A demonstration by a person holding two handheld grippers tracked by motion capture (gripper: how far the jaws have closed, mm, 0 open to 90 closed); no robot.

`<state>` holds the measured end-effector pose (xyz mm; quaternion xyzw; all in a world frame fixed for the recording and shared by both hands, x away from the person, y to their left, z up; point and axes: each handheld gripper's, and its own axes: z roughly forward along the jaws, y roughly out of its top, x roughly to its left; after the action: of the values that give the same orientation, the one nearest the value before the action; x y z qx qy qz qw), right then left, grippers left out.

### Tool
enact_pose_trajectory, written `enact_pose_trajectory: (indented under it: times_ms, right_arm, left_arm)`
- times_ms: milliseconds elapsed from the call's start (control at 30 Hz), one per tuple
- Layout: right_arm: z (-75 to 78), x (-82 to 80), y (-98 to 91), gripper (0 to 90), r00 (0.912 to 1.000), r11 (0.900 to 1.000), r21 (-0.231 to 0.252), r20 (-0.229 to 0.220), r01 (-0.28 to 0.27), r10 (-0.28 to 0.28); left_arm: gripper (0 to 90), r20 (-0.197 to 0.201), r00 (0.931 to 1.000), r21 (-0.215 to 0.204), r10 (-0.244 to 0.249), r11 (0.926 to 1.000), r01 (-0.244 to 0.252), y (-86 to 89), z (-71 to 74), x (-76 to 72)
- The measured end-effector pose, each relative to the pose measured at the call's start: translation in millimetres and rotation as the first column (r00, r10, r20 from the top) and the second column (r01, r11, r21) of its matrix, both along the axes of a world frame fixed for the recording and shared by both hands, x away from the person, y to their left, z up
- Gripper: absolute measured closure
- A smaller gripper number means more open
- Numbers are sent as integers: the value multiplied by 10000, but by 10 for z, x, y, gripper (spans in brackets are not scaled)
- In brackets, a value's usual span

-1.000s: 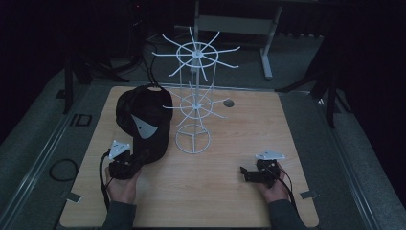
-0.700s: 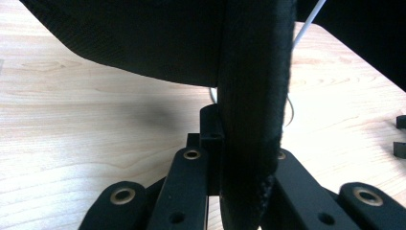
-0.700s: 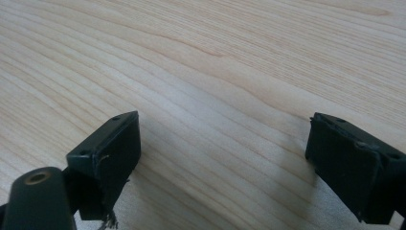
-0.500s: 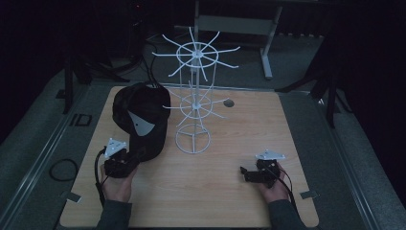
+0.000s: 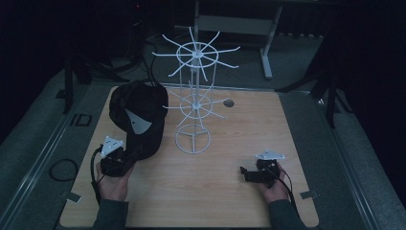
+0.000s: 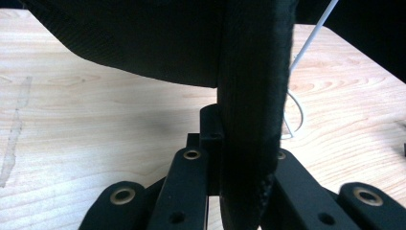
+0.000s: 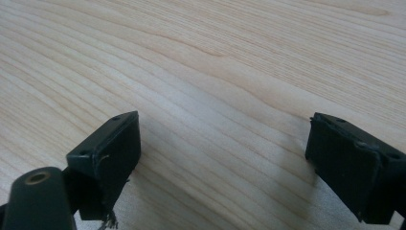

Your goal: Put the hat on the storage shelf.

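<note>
Overhead view faces forward; gripper views skim table (image 5: pixel 230 191).

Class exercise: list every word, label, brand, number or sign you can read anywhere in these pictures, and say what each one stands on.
"ID": pale letters on the dark floor strip left of the wooden table, in the high view.
The black cap bears a pale patch, but no writing on it can be made out.
No readable text on the white wire rack or in either gripper view.
</note>
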<state>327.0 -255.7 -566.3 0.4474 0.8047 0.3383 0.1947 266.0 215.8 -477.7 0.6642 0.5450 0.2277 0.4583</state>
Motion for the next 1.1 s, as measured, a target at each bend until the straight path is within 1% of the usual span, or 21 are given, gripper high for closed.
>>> enact_pose_trajectory:
  times_ms: [667,1100]
  right_arm:
    - [0,0,0,117,10000,10000,-2,8,-5,5]
    - [0,1,-1,117,10000,10000,-5,14,-9,9]
  left_arm:
    - [866,617,9978,436,244,9987,-271,21,190,-11]
    - [866,923,9949,539,397,9975,-448,16,277,-17]
